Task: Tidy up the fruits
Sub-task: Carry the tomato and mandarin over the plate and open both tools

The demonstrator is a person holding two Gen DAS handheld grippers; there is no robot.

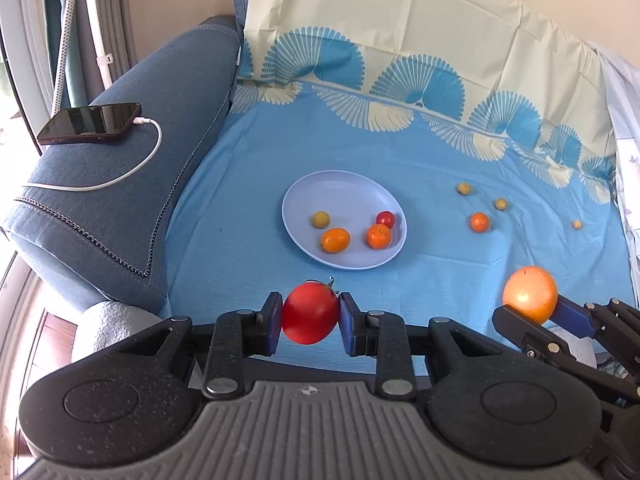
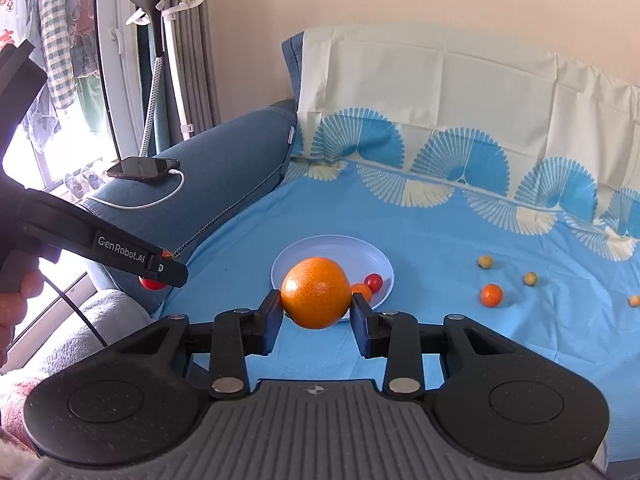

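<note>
Fruits are partly gathered: on the pale blue plate (image 1: 344, 196) we count four already, a small yellowish one (image 1: 321, 219), a small red one (image 1: 385, 219) and two small orange ones (image 1: 335, 239) (image 1: 379, 236). Two more are in our grasp. Our left gripper (image 1: 310, 314) has its blue pads pressed on either side of a red tomato (image 1: 310, 313), holding it clear above the blue cloth (image 1: 248, 184), just short of the plate's near rim. Our right gripper (image 2: 317, 310) is clamped the same way around a large orange (image 2: 316, 298), and from the right wrist view it hangs in front of the plate, partly hiding it. Neither piece touches the cloth as far as we can see.

Four fruits lie loose on the cloth to the right of the plate, well apart from it: a small orange one (image 1: 479, 222) and three small yellowish ones (image 1: 463, 188) (image 1: 501, 203) (image 1: 576, 224). So we judge the job roughly at its midpoint: the two held fruits need setting down, most likely on the plate, and then the four strays want collecting. Off to the left a phone (image 1: 90, 122) charges on the sofa arm (image 1: 160, 92), out of our way.
</note>
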